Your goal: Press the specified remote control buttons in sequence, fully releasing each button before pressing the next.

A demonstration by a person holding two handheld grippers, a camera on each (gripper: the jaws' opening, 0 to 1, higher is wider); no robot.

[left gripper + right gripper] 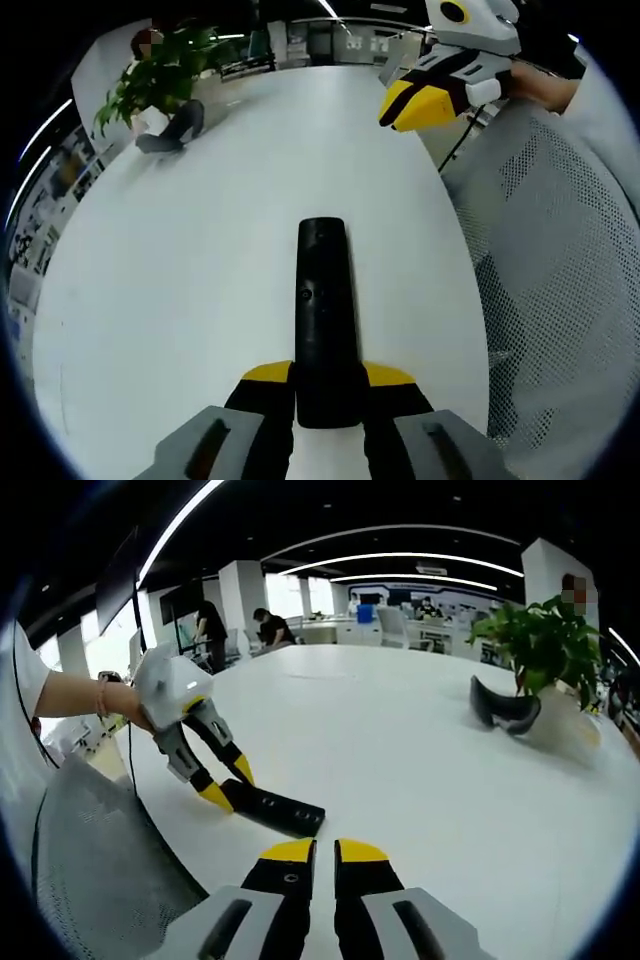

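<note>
The left gripper [326, 395] clamps the near end of the black remote [322, 300], so the rest sticks out flat over the white table [180, 300] w/ the button face up and steady for pressing. From the right gripper view the remote [275, 808] lies low on the table near its edge, pinched by the left gripper [228, 785]. The right gripper [325, 852] has its yellow tips nearly together (a narrow point suits poking a button) and hovers short of the remote, not touching. Farther off: a potted plant [545, 640] and a dark curved headset-like thing [503, 708], well apart from the work.
</note>
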